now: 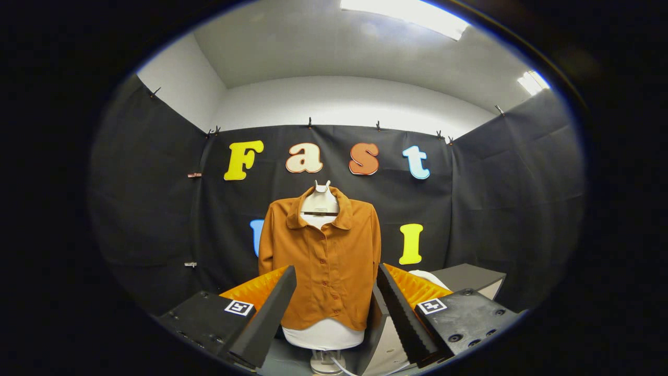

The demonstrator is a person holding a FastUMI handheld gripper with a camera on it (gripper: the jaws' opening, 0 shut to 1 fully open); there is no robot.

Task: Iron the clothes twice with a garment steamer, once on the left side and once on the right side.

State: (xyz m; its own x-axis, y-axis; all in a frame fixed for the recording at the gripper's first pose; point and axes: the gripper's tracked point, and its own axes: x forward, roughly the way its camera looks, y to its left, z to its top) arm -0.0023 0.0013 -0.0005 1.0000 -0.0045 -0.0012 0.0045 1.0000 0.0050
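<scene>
Straight ahead, the claw (334, 308) is spread, holding nothing; an orange shirt (323, 261) on a white mannequin (323, 334) hangs beyond.

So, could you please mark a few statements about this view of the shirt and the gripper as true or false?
1. The orange-brown shirt hangs on a white mannequin torso. True.
2. The gripper is shut on the shirt's hem. False: its fingers stand wide apart with nothing held, and the shirt is beyond them.
3. The shirt is buttoned down the front. True.
4. The shirt lies folded flat on a table. False: it hangs upright on the torso.
5. The torso stands in front of the black cloth wall. True.
</scene>
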